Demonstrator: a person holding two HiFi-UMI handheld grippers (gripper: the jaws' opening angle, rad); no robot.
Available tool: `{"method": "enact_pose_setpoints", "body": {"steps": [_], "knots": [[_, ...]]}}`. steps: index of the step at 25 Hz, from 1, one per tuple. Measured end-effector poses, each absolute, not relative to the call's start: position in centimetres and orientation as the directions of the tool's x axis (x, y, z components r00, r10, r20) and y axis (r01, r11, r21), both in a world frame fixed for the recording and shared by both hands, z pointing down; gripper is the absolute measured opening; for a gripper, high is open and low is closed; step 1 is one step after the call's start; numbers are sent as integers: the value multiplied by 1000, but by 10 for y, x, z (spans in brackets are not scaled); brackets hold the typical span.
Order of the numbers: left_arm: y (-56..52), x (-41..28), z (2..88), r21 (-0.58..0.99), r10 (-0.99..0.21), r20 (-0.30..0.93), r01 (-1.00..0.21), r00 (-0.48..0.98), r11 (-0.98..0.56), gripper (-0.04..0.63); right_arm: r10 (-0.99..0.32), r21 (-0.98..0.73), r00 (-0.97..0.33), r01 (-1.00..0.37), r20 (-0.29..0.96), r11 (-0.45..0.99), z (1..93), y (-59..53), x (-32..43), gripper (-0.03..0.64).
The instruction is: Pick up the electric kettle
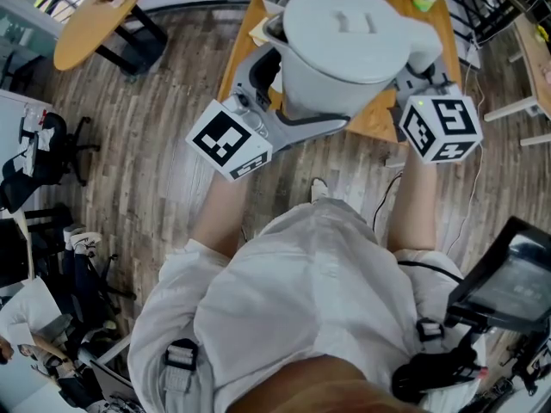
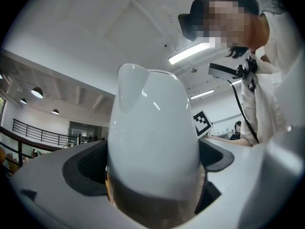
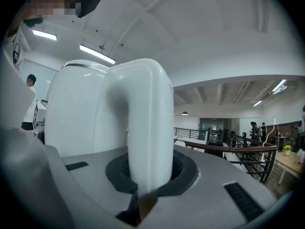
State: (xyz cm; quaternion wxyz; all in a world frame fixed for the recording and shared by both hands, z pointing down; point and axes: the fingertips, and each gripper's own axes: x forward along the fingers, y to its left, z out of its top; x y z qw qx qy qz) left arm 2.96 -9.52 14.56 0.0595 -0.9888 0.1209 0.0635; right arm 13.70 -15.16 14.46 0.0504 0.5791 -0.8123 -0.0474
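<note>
White electric kettle [image 1: 344,50] hangs clear above the wooden surface [image 1: 376,126], left gripper [image 2: 152,161] fingers clamping its spout [image 2: 131,87] side, right gripper [image 3: 147,171] fingers closed on the handle [image 3: 147,104]; lift appears complete, steady hold needed next

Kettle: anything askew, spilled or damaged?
Nothing stands out. The kettle is upright, lid down, left hand-held gripper clamped below its spout, right hand-held gripper on its handle. No spill or damage.

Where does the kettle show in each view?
Head view: kettle at top centre.
Left gripper view: centre, spout side between the jaws.
Right gripper view: centre-left, handle between the jaws.
Shared landmark: marker cube, right of the kettle in head and left gripper views.
</note>
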Motion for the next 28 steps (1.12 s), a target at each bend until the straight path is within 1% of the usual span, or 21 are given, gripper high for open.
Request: {"method": "enact_pose_setpoints", "body": {"steps": [9, 28], "knots": [[-96, 32, 145, -103, -223, -140, -239, 965, -966, 584, -947, 124, -320, -939, 23, 321, 146, -151, 140, 37], [-97, 67, 155, -93, -153, -130, -166, 980, -982, 584, -970, 142, -242, -959, 36, 245, 153, -144, 179, 37]]}}
